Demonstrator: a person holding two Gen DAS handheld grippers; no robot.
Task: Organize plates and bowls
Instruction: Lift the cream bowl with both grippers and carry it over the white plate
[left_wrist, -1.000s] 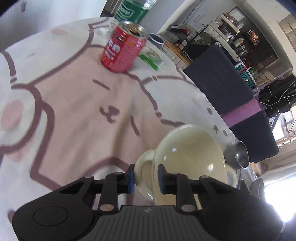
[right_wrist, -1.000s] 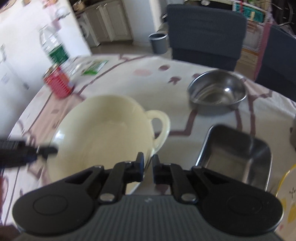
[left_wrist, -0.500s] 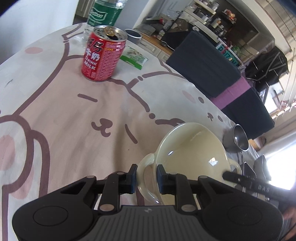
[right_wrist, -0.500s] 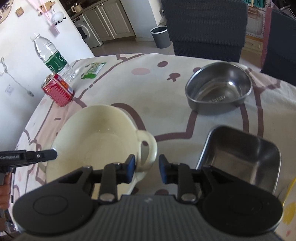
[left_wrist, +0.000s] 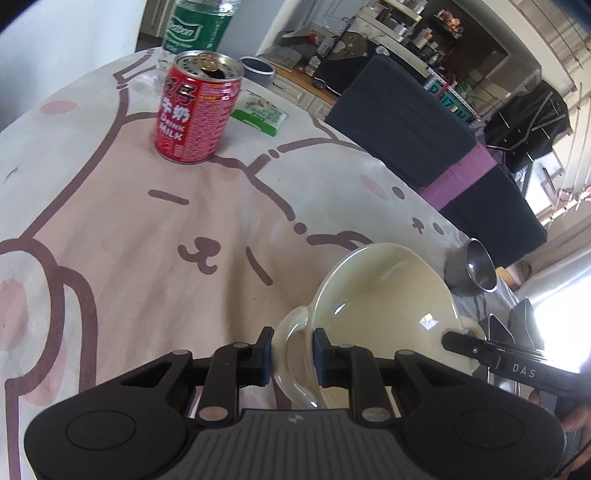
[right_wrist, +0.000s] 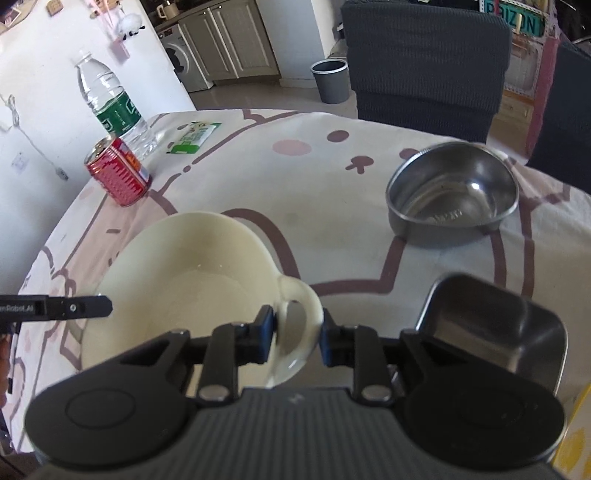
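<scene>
Cream two-handled bowl (right_wrist: 177, 288) on tablecloth, left hand-held gripper (left_wrist: 291, 354) clamping one handle, right hand-held gripper (right_wrist: 295, 332) closing (pads straddling) the other

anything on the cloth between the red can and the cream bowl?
No, bare tablecloth only. The left wrist view shows the stretch from the red can to the cream bowl clear; the right wrist view agrees.
</scene>
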